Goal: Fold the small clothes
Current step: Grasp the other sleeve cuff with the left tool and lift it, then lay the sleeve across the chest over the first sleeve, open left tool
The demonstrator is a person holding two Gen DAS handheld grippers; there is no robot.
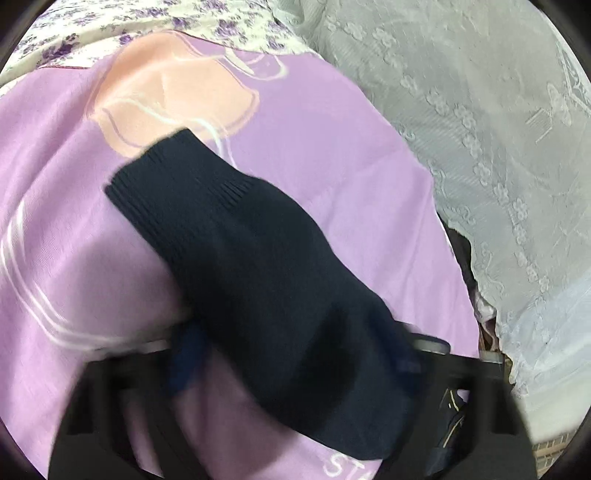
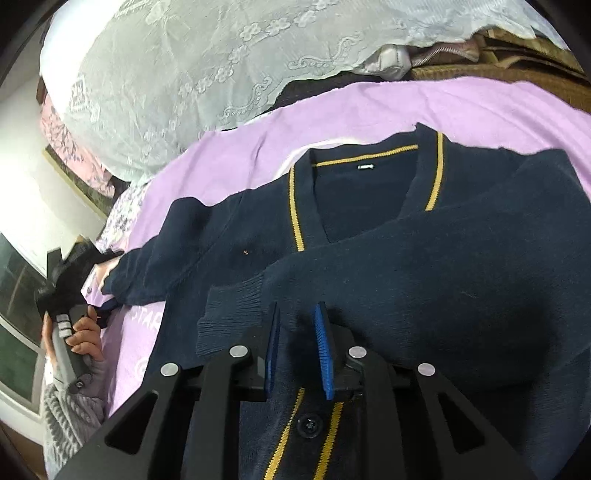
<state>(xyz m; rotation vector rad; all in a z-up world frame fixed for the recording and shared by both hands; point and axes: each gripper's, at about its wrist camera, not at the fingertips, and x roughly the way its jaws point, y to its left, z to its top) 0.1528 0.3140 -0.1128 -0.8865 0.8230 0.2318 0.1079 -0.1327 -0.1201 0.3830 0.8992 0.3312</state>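
A small navy cardigan (image 2: 354, 192) with yellow trim lies face up on a purple sheet (image 2: 229, 162). Its right sleeve (image 2: 406, 280) is folded across the chest, cuff near my right gripper (image 2: 299, 325). The right gripper's blue pads stand a narrow gap apart just above the sleeve, holding nothing. In the left wrist view the other sleeve (image 1: 251, 266) lies between my left gripper's (image 1: 295, 350) blurred fingers, ribbed cuff pointing away; the fingers look spread on either side of it. The left gripper also shows in the right wrist view (image 2: 70, 314), held in a hand.
A white lace-covered pillow (image 1: 480, 147) lies at the sheet's right edge, also in the right wrist view (image 2: 177, 74). A floral cloth (image 1: 110, 33) lies beyond the sheet. A woven brown mat (image 2: 517, 66) and a window (image 2: 18, 295) border the bed.
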